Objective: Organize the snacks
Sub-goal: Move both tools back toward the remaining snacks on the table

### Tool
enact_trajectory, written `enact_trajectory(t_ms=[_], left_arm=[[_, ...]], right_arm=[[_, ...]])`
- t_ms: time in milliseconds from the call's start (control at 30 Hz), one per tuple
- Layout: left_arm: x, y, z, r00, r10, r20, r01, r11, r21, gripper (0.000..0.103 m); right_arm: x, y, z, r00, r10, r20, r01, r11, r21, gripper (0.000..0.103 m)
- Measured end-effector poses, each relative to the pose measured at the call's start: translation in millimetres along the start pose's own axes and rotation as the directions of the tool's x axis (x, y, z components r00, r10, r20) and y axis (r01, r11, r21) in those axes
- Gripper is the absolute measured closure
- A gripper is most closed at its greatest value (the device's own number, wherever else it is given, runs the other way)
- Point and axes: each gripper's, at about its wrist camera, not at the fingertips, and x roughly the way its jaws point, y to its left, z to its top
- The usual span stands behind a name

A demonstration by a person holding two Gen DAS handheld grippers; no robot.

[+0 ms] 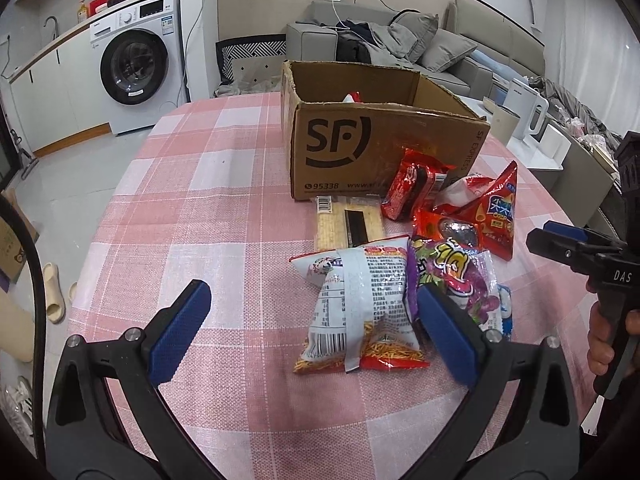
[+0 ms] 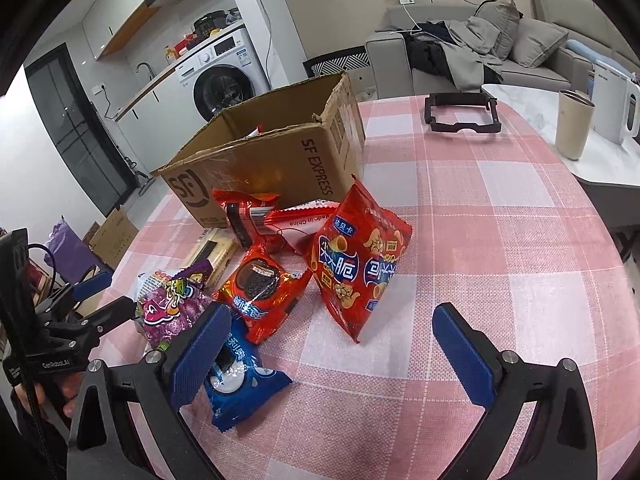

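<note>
An open SF cardboard box (image 1: 360, 148) stands on the pink checked table, also in the right wrist view (image 2: 280, 160), with one packet inside. Snack packets lie in front of it. My left gripper (image 1: 312, 320) is open and empty, its jaws straddling a white and red noodle snack bag (image 1: 360, 312); the right pad touches a purple bag (image 1: 456, 276). My right gripper (image 2: 332, 344) is open and empty above a blue cookie pack (image 2: 240, 384), near a red cookie pack (image 2: 260, 292) and a red triangular crisp bag (image 2: 360, 264).
A flat cracker pack (image 1: 348, 228) and a red wrapped snack (image 1: 412, 188) lie by the box. A black frame (image 2: 462, 116) lies at the table's far side. A side table holds a beige cup (image 2: 572, 124) and a white kettle (image 2: 612, 100). A washing machine (image 1: 136, 64) and a sofa (image 1: 400, 40) stand behind.
</note>
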Motion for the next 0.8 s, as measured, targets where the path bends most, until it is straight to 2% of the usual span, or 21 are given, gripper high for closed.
enact_trajectory(t_ms=[333, 600, 800], left_arm=[[0, 7, -3, 1.000, 0.003, -0.008, -0.003, 1.000, -0.011, 0.001], [-5, 18, -2, 1.000, 0.014, 0.006, -0.014, 1.000, -0.021, 0.001], [-8, 25, -3, 1.000, -0.006, 0.009, 0.006, 0.999, -0.048, 0.001]], right_arm=[[4, -1, 1, 0.999, 0.035, -0.009, -0.035, 0.999, 0.019, 0.000], [22, -7, 9, 1.000, 0.018, -0.016, -0.018, 0.999, 0.030, 0.000], [41, -12, 19, 0.999, -0.017, -0.043, 0.019, 0.999, 0.031, 0.007]])
